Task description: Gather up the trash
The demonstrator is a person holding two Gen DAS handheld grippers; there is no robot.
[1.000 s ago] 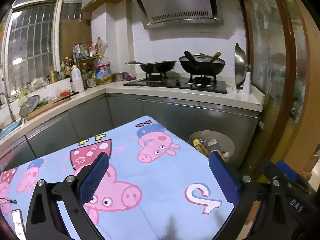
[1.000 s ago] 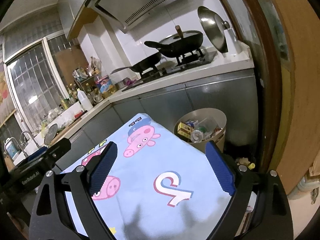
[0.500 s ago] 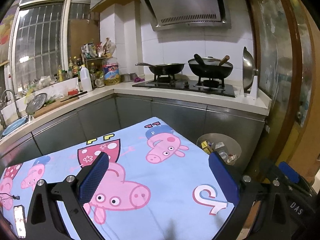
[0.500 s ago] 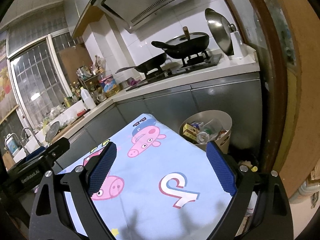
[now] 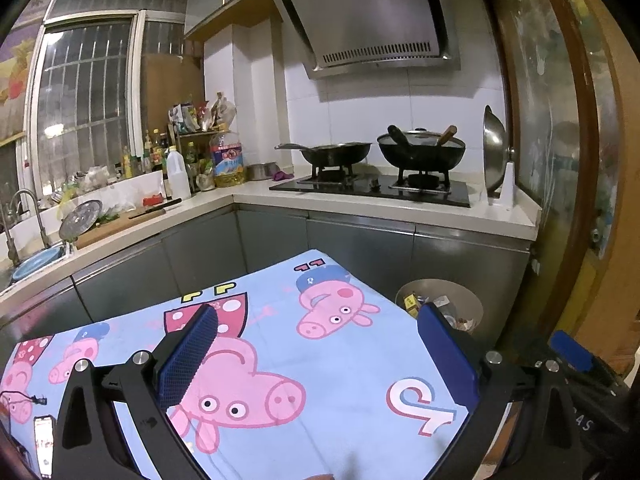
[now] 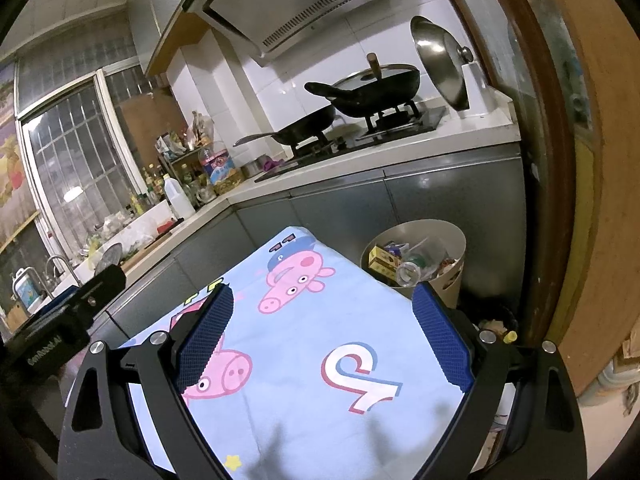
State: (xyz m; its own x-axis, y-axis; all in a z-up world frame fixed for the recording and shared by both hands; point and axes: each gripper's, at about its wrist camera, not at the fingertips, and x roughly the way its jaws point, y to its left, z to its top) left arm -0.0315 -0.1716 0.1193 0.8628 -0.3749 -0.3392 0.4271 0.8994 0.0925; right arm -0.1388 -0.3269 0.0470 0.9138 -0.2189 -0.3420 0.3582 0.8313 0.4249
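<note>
Pale blue cloth printed with pink cartoon pigs covered the tabletop (image 5: 352, 364) beneath both of my tongs, and on the stretch I could see, no scrap of litter lay on it. The trash I could make out was already in the beige bin (image 6: 452, 240), which stood on the floor just beyond the far right corner of the tabletop, against the grey cabinets under the stove. It held yellow cartons, a clear bottle and crumpled wrappers. A few small bits (image 6: 498, 326) lay on the floor at its foot, near the wooden door frame.

That bin lay ahead and to the right of both tongs. My right tongs (image 6: 320, 340) were the nearer, with the bin just past the tip of their right finger. From the left tongs (image 5: 316, 356) the bin (image 5: 468, 300) also showed beyond the right finger, partly hidden by it.

Both tongs stood spread wide, blue pads well apart, holding nothing and touching nothing; they hovered over the cloth. The edge of my left tool showed at the left of the right-hand view.

A phone (image 5: 43, 444) lay at the near left edge of the cloth. I judged that any pickup would fall to the right tongs, reaching down past the corner towards the floor bits.
</note>
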